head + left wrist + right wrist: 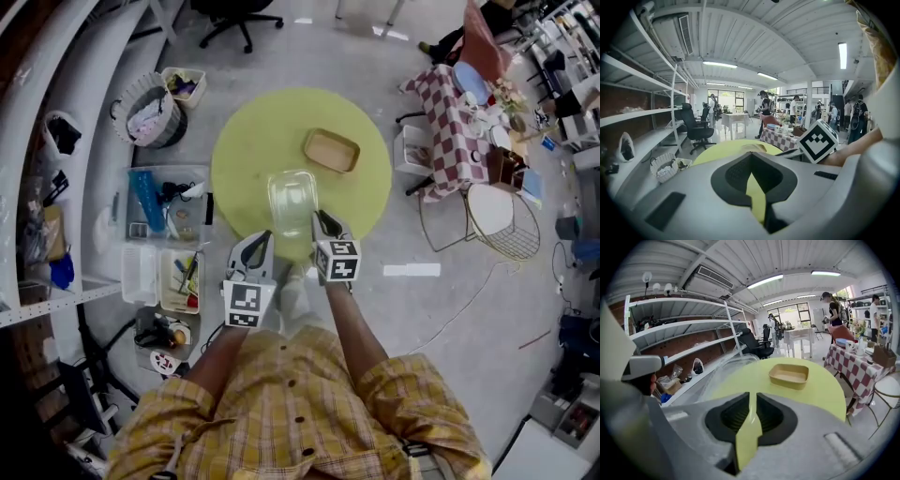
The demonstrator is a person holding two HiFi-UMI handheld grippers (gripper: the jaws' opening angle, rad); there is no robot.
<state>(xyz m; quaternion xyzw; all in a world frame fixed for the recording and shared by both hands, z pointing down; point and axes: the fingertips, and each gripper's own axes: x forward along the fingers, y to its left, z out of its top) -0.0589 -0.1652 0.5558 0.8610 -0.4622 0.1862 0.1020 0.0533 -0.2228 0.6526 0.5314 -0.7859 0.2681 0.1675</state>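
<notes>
A round yellow-green table (pixel 244 150) carries a tan tray (pixel 331 150) toward its far right and a clear plastic container (pixel 292 197) near its front edge. My left gripper (pixel 262 242) hovers at the table's near edge, left of the container, shut and holding nothing. My right gripper (pixel 324 223) sits just right of the container, also shut and holding nothing. In the right gripper view, the clear container (pixel 729 366) lies ahead to the left and the tan tray (pixel 789 375) ahead to the right. The left gripper view shows the table (pixel 724 150) and the right gripper's marker cube (pixel 818 140).
Floor bins of tools (pixel 169 202) and a woven basket (pixel 150 111) stand left of the table, beside white shelving (pixel 37 141). A checkered table (pixel 455 122) with dishes and a white wire chair (pixel 502 220) are at the right. People stand in the background (pixel 764 105).
</notes>
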